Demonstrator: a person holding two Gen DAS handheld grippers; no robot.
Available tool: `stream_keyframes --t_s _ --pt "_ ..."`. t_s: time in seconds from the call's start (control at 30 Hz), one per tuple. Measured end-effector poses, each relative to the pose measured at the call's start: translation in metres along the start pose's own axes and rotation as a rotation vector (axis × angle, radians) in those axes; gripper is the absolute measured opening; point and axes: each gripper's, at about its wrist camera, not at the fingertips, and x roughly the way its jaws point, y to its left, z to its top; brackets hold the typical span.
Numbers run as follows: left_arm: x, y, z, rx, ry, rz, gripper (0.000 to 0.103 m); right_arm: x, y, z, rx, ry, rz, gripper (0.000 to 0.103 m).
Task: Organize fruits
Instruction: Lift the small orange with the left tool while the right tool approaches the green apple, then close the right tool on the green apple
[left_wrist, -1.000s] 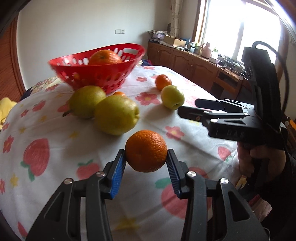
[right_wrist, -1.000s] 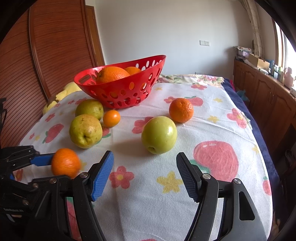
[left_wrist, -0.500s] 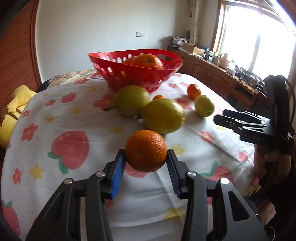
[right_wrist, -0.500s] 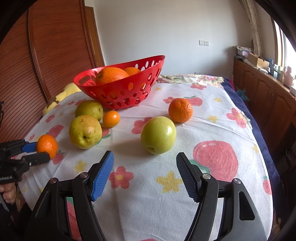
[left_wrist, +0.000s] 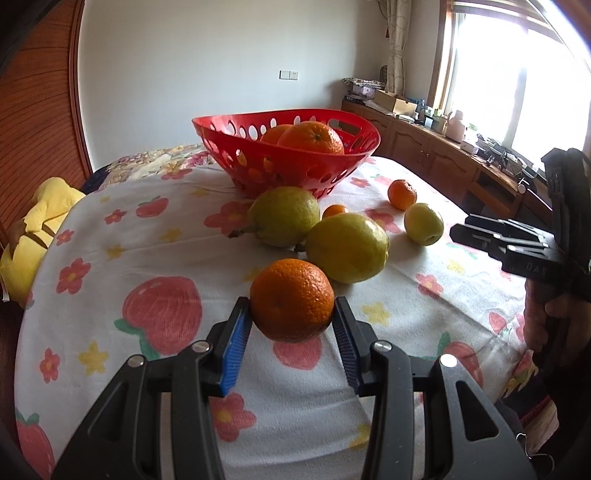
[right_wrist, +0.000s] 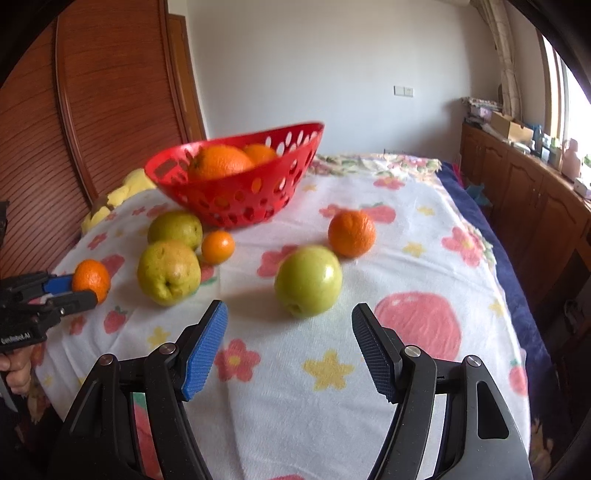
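Observation:
My left gripper (left_wrist: 292, 317) is shut on an orange (left_wrist: 291, 300), held just above the flowered cloth; from the right wrist view that orange (right_wrist: 91, 279) shows at the far left. Beyond it stands the red basket (left_wrist: 295, 162) holding two oranges (left_wrist: 311, 137). Two yellow-green pears (left_wrist: 347, 248) (left_wrist: 283, 215), a small tangerine (left_wrist: 334, 210), a loose orange (left_wrist: 402, 194) and a green apple (left_wrist: 423, 223) lie on the cloth. My right gripper (right_wrist: 290, 334) stands open just short of the green apple (right_wrist: 308, 280), nothing between its pads.
The table (right_wrist: 424, 369) is covered by a white cloth with strawberries and flowers. A yellow soft toy (left_wrist: 33, 229) lies at its left edge. A wooden sideboard (right_wrist: 535, 199) runs along the right wall, under the window. A wooden panel wall (right_wrist: 92, 110) stands at left.
My left gripper has swung with its orange toward the left side of the table, so the basket now lies straight ahead. The right gripper has stayed put.

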Motion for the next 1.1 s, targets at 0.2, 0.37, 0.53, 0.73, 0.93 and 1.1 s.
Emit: stream_keyframes --t_s 0.2,0.37,0.53,0.73,0.93,1.1 --pt "-0.007 -0.002 0.015 0.005 -0.058 0.009 0.043 0.016 -0.011 0.019 -0.014 0.020 -0.022 0.072" --pt "-0.009 -0.002 0.029 0.013 -0.081 -0.002 0.043 0.033 -0.016 0.027 -0.015 0.048 -0.007 0.071" --pt "-0.006 0.003 0.042 0.009 -0.094 -0.008 0.043 0.044 -0.014 0.028 -0.031 0.079 0.011 0.069" --pt "0.001 0.009 0.055 0.004 -0.106 -0.012 0.043 0.054 -0.012 0.028 -0.060 0.115 0.012 0.068" --pt "0.005 0.014 0.069 0.009 -0.128 -0.014 0.043 0.066 -0.007 0.027 -0.111 0.168 0.005 0.053" --pt "0.008 0.023 0.080 0.001 -0.141 -0.013 0.043 0.067 -0.004 0.027 -0.122 0.167 -0.002 0.053"
